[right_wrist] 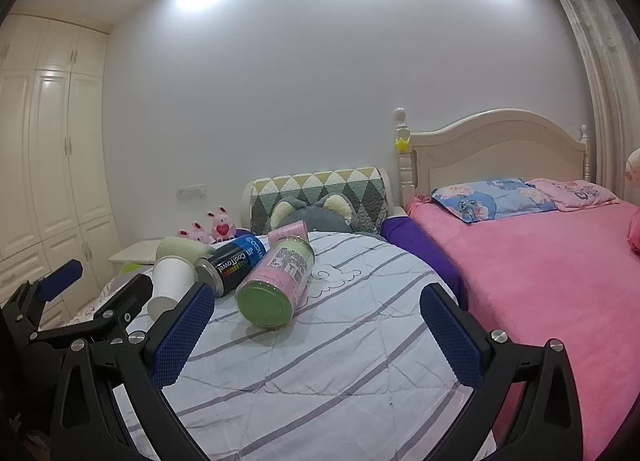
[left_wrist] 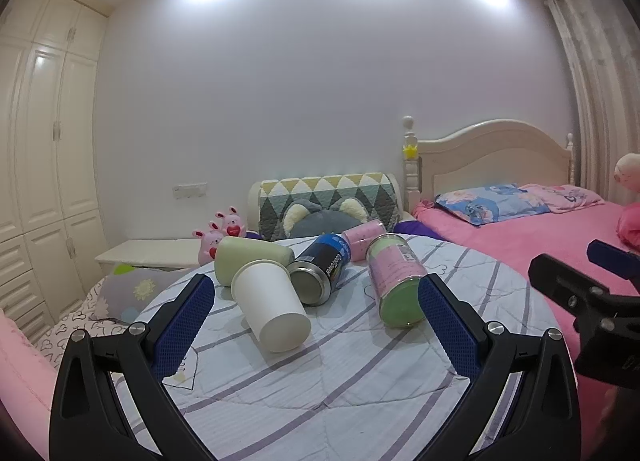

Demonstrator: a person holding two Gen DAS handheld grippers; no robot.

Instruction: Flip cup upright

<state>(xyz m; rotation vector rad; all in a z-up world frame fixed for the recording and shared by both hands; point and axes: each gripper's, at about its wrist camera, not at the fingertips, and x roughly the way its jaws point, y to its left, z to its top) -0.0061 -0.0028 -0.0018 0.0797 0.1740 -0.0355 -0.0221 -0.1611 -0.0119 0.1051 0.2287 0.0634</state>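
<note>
A white paper cup [left_wrist: 270, 307] lies on its side on the striped quilt [left_wrist: 320, 389], its closed base toward me. It also shows in the right wrist view [right_wrist: 170, 285], partly behind the left gripper. My left gripper [left_wrist: 316, 319] is open and empty, just short of the cup, its blue pads either side of the cup. My right gripper [right_wrist: 318, 335] is open and empty, over bare quilt to the right of the pile. It shows at the right edge of the left wrist view [left_wrist: 592, 301].
Lying beside the cup are a pale green cup [left_wrist: 250, 261], a dark blue can [left_wrist: 320, 269], a pink and green can [left_wrist: 394, 279] and a pink cup [left_wrist: 362, 241]. A pink bed [left_wrist: 540, 237] is on the right, a white nightstand [left_wrist: 152, 253] far left.
</note>
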